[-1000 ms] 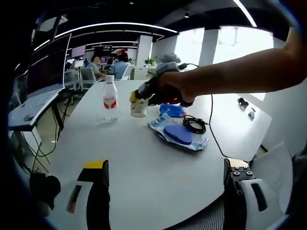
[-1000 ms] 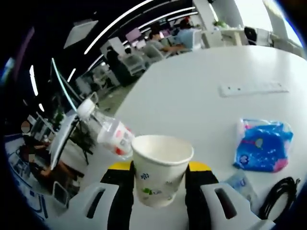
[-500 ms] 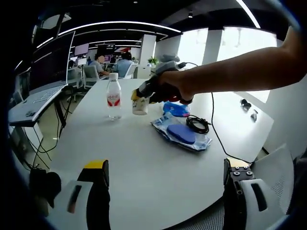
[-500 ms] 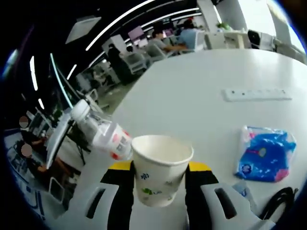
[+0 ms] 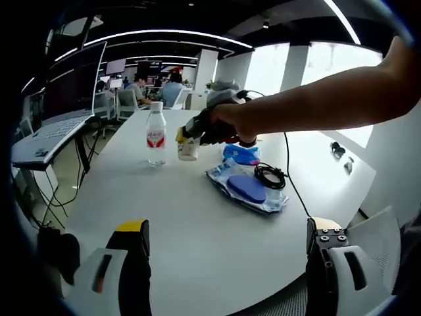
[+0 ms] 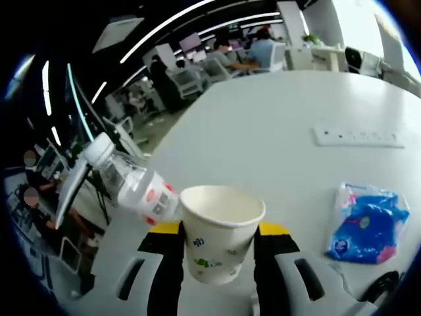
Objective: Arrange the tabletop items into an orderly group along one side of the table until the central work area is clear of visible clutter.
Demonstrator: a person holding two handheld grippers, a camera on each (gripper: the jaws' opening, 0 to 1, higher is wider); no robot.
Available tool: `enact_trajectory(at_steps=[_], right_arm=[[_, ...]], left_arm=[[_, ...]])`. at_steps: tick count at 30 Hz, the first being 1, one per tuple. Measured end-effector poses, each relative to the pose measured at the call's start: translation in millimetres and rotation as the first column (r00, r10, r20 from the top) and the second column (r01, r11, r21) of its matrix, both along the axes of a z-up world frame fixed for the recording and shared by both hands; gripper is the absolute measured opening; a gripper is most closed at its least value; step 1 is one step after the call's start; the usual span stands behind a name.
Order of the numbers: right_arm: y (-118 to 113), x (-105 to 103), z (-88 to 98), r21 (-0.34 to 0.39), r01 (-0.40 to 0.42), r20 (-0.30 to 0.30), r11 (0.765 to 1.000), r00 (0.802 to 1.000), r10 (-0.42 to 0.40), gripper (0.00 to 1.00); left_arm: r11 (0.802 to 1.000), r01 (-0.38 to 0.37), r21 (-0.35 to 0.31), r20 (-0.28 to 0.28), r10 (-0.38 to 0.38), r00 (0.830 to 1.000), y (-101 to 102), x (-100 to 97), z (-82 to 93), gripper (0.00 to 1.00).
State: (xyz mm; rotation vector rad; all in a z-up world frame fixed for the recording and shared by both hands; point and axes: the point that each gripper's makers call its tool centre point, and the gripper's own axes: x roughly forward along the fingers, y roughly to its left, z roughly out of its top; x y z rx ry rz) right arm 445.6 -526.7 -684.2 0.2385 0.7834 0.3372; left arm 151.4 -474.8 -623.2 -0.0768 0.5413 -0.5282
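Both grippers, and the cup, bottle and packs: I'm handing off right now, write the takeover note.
Right gripper: shut on the paper cup, held beside the water bottle at the table's far part.
Left gripper: open, holding nothing, low over the near table.
On the table: the bottle standing upright; blue tissue pack, a clear bag with a blue item and a coiled black cable lie together mid-table.
Done: cup picked up and carried to the bottle.
Left: set the cup down by the bottle, then move the pack, bag and cable to that side.
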Motion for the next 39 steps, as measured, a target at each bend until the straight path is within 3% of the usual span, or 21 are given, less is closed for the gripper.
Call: enact_trajectory(at_steps=[19, 28, 35, 39], right_arm=[[5.3, 19.3, -1.3, -0.008, -0.002, 0.017, 1.000, 1.000, 0.002, 0.38], [12.2, 25.9, -7.8, -0.084, -0.082, 0.063, 0.993, 0.994, 0.087, 0.38], [16.4, 24.0, -12.4, -0.068, -0.095, 0.059, 0.993, 0.993, 0.099, 0.38], [18.7, 27.1, -10.7, -0.091, -0.122, 0.094, 0.988, 0.987, 0.131, 0.38]], left_arm=[[0.996, -0.055, -0.064, -0.020, 0.054, 0.998, -5.0, 2.2, 2.3, 1.00], [0.997, -0.052, -0.053, -0.023, 0.051, 0.998, -5.3, 2.0, 0.7, 1.00], [0.997, -0.060, -0.045, -0.020, 0.060, 0.998, -3.4, 1.8, -0.2, 1.00], [0.998, -0.055, -0.041, -0.021, 0.055, 0.998, -3.6, 1.2, -1.3, 1.00]])
